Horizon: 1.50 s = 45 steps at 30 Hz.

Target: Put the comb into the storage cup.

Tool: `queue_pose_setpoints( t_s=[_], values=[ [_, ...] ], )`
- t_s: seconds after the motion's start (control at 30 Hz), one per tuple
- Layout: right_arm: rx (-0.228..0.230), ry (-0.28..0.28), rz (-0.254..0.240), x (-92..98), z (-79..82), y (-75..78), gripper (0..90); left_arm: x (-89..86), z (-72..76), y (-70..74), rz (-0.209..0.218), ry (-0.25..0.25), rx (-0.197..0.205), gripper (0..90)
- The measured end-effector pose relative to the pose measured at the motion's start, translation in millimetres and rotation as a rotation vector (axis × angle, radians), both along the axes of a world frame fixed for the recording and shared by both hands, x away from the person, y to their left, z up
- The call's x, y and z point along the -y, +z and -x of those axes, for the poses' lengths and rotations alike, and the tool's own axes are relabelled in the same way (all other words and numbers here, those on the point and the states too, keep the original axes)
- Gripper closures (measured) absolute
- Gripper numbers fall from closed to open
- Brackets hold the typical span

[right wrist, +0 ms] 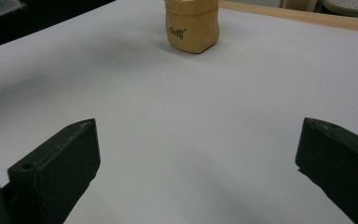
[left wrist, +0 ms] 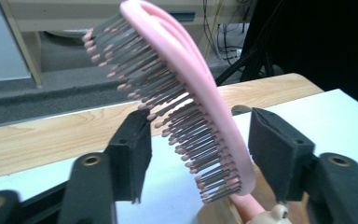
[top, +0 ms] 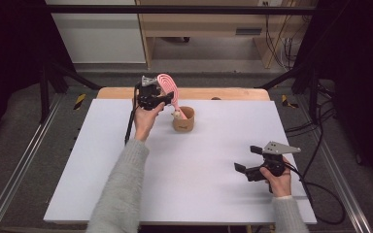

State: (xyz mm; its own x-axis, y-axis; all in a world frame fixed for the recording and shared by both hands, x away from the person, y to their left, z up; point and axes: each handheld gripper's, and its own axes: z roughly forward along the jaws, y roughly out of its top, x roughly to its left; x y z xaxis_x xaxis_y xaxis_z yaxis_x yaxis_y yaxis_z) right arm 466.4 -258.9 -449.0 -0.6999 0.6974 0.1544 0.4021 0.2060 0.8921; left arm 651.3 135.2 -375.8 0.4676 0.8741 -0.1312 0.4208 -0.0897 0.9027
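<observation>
The pink hairbrush (left wrist: 191,93) is found standing handle-down in the tan cup (top: 183,119) at the far side of the white worktop (top: 199,194), its long axis near upright and leaning, its head between the fingers (left wrist: 133,154) of the left gripper (top: 161,98), which are parted and clear of it on both sides. The right gripper (top: 251,158) is held well apart near the front edge, released and empty, with 1 stretch of bare worktop between it and the cup. A small pale item in the cup beside the handle cannot be identified.

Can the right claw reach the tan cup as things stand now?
Probably yes: the right claw is open, and bare white table lies between it and the tan cup. The left claw is close to the cup.
</observation>
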Motion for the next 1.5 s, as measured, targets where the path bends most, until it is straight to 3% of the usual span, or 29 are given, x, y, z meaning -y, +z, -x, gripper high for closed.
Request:
queue_pose_setpoints(
  t_s=[0.33,0.6,0.73,1.07,1.5],
  values=[
    [0.004,-0.002,0.0,0.0,0.1,0.5,0.3,-10.0,12.2,8.3,0.0,-0.034,0.005,21.6],
    [0.004,0.001,0.006,-0.5,-0.5,0.2,0.3,-23.4,29.6,21.1,0.053,-0.074,0.029,12.2],
    [0.003,0.002,0.007,-0.6,-0.3,0.3,0.2,-28.8,38.4,27.4,0.068,-0.095,0.022,5.4],
    [0.008,0.004,0.004,-1.3,0.1,0.9,0.3,-37.9,61.7,35.4,0.083,-0.16,0.034,0.2],
    [0.012,0.0,0.006,-1.3,0.4,1.0,0.3,-55.8,98.0,35.3,0.061,-0.224,0.068,0.1]
  ],
)
